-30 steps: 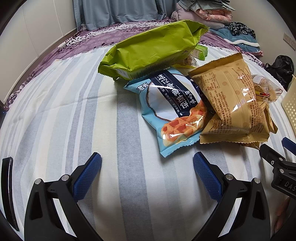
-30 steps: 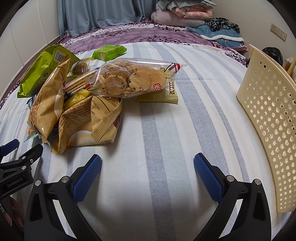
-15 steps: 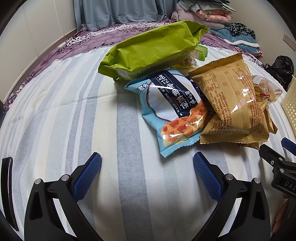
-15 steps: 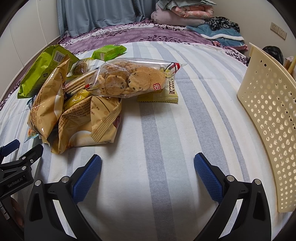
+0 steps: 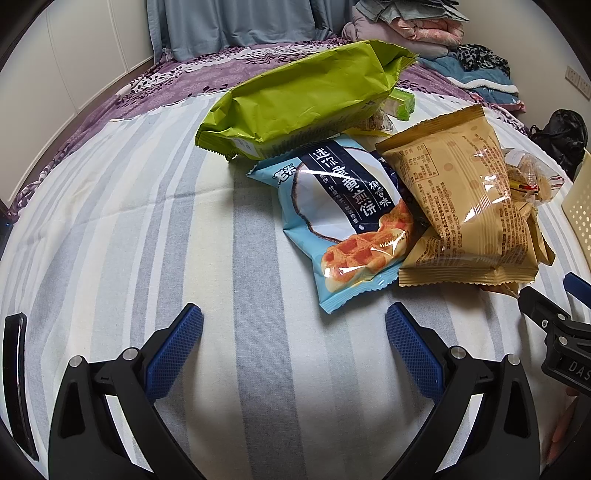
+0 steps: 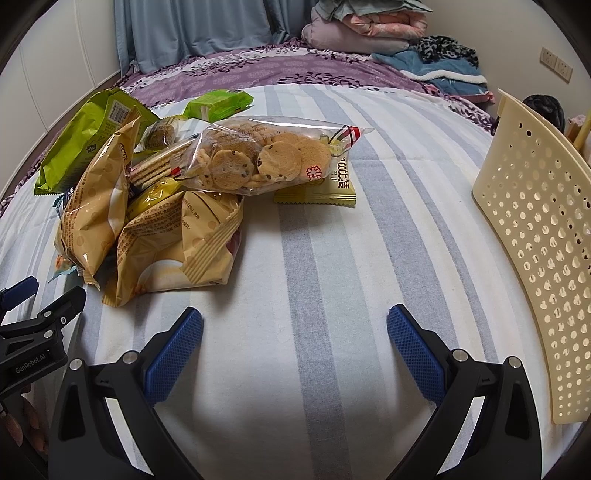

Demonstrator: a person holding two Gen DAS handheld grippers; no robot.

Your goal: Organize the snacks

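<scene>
A pile of snack bags lies on a striped bedsheet. In the left wrist view I see a large green bag (image 5: 303, 99), a blue waffle bag (image 5: 343, 218) and tan bags (image 5: 461, 192). My left gripper (image 5: 293, 339) is open and empty, just short of the blue bag. In the right wrist view a clear cookie bag (image 6: 266, 158) lies on top of tan bags (image 6: 177, 236), with a small yellow packet (image 6: 325, 188) under it. My right gripper (image 6: 295, 341) is open and empty over bare sheet, right of the pile. A cream perforated basket (image 6: 539, 243) stands at the right.
A small green packet (image 6: 218, 105) lies behind the pile. Folded clothes and blankets (image 6: 369, 33) are stacked at the far end of the bed, on a purple cover (image 6: 258, 70). A black bag (image 5: 561, 136) sits beyond the bed at right. A curtain hangs behind.
</scene>
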